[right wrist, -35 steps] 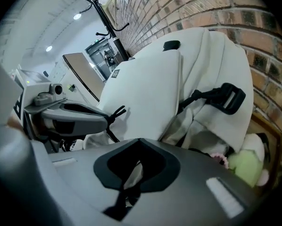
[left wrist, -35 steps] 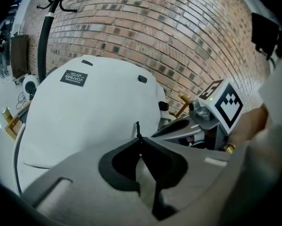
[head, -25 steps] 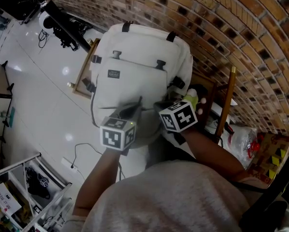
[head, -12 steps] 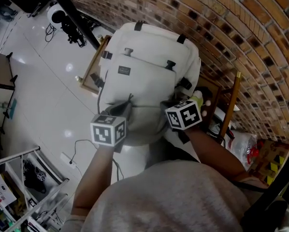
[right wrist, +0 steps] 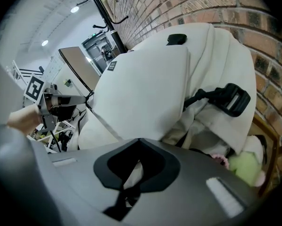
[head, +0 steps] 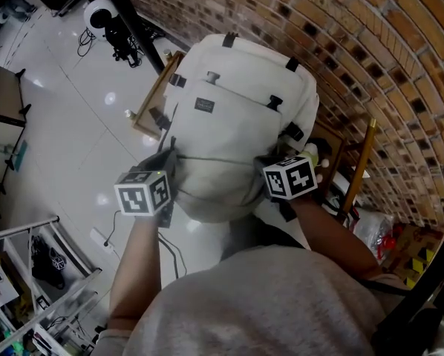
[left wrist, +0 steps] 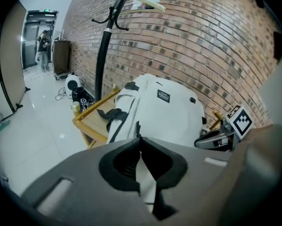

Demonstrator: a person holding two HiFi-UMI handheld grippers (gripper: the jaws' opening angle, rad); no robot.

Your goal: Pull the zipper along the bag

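Note:
A white backpack [head: 237,117] stands upright on a wooden chair against the brick wall. My left gripper [head: 168,159] is at the bag's near left side, shut on the black zipper pull [left wrist: 137,127], which sticks up between its tips. The dark zipper line [right wrist: 105,124] runs from there across the bag's near top towards my right gripper [head: 269,165]. The right gripper [right wrist: 140,140] is shut on the bag's fabric at the near right side. In the left gripper view, the backpack [left wrist: 164,112] fills the middle and the right gripper [left wrist: 200,142] shows at its right.
The wooden chair [head: 151,102] juts out left of the bag over the shiny floor. A black coat stand [left wrist: 103,46] and camera gear [head: 122,28] are behind it. A green soft toy [right wrist: 247,166] lies right of the bag. A metal rack [head: 36,273] and a cable [head: 114,228] are near left.
My left gripper has moved left along the bag's near top with the zipper pull in it, and the gap to the right gripper has widened. The right gripper has stayed put.

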